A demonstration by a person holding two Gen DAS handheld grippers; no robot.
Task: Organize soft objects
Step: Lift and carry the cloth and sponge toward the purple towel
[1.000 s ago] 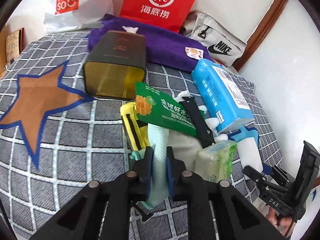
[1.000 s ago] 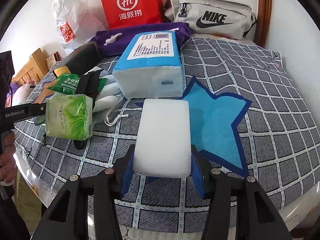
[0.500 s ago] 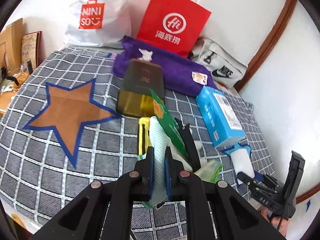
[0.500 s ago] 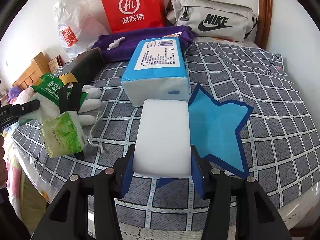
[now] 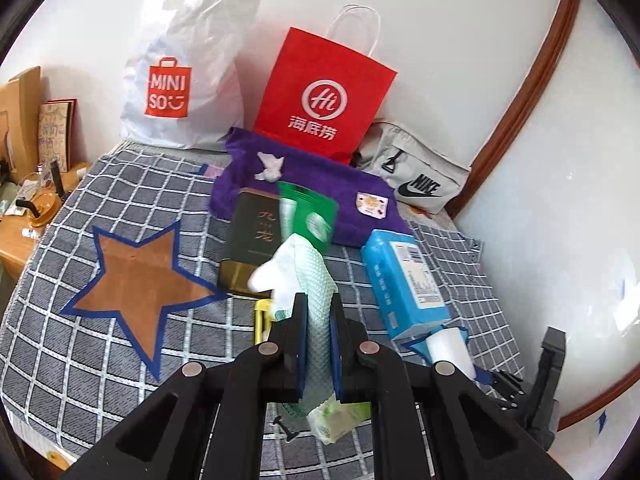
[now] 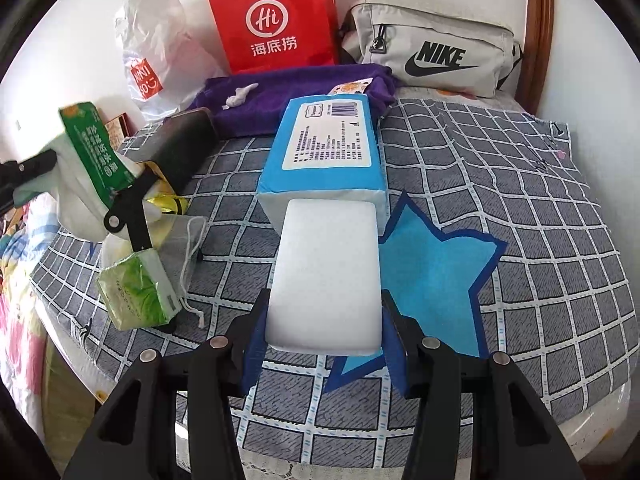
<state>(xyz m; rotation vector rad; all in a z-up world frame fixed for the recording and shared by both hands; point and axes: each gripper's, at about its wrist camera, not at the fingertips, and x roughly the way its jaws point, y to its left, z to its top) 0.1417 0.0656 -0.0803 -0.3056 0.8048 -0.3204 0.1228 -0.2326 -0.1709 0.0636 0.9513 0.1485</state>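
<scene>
mint waffle-weave cloth (image 5: 316, 292) pinched in left gripper (image 5: 319, 344) | white sponge block (image 6: 326, 276) clamped in right gripper (image 6: 324, 344)

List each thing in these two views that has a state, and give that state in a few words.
Left tool: shut on the cloth.
Cloth: lifted, hanging from the tool.
Right tool: shut on the sponge.
Sponge: held flat, over the bed.
Tissue pack: lying flat, sealed.
Red bag: upright against the wall.
Nike pouch: zipped shut.
</scene>
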